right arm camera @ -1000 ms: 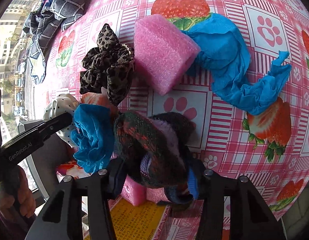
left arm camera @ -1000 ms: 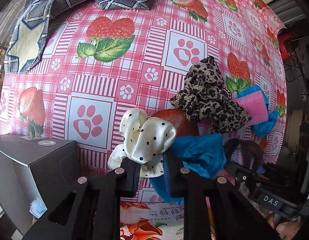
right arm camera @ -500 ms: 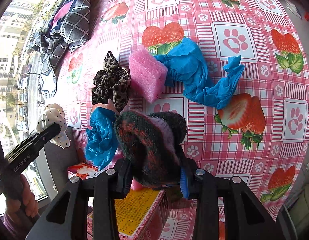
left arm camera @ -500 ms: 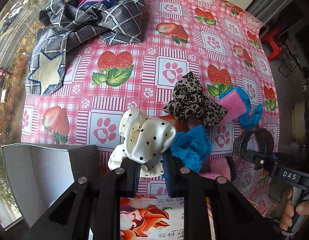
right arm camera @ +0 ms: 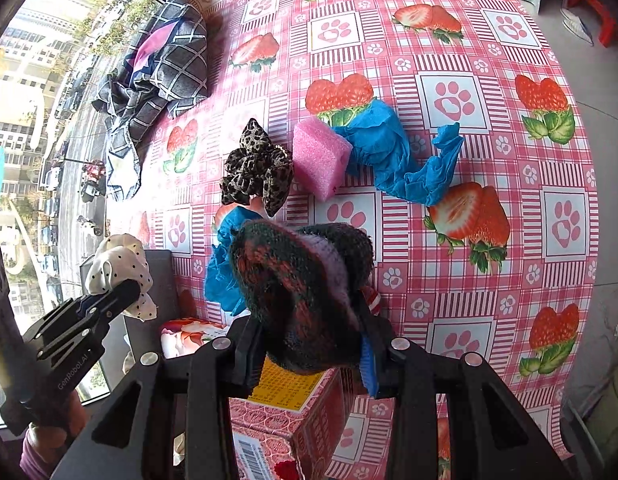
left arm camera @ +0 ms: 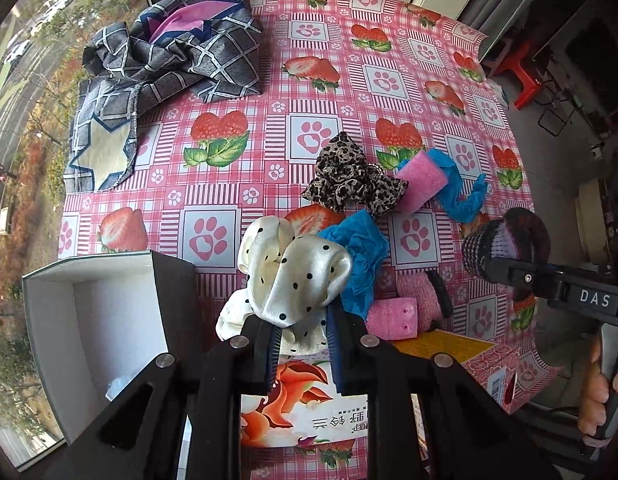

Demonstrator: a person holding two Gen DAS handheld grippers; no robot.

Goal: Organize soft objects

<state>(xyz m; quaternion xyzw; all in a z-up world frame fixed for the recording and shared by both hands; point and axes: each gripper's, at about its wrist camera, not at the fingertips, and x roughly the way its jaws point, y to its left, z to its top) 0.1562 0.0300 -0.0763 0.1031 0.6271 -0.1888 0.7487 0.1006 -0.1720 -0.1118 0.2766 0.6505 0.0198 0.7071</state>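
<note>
My left gripper (left arm camera: 301, 334) is shut on a white polka-dot scrunchie (left arm camera: 293, 276) and holds it above the table's near edge, beside an open white-lined box (left arm camera: 93, 320). My right gripper (right arm camera: 309, 350) is shut on a dark knitted sock bundle (right arm camera: 305, 280), raised over a red carton (right arm camera: 305, 420). On the table lie a leopard scrunchie (left arm camera: 349, 184), a pink foam block (left arm camera: 421, 180), a blue crumpled cloth (right arm camera: 401, 156) and a blue scrunchie (left arm camera: 361, 256). The left gripper with the white scrunchie (right arm camera: 121, 272) also shows in the right wrist view.
A checked grey cloth (left arm camera: 177, 64) lies heaped at the far left of the strawberry tablecloth (left arm camera: 309, 80). Pink foam rolls (left arm camera: 405, 308) lie near the front edge by a flowered carton (left arm camera: 309, 412). A red stool (left arm camera: 525, 76) stands beyond the table.
Both grippers have risen and pulled back from the table with their items. The white-lined box has come into the left wrist view and the table objects look smaller.
</note>
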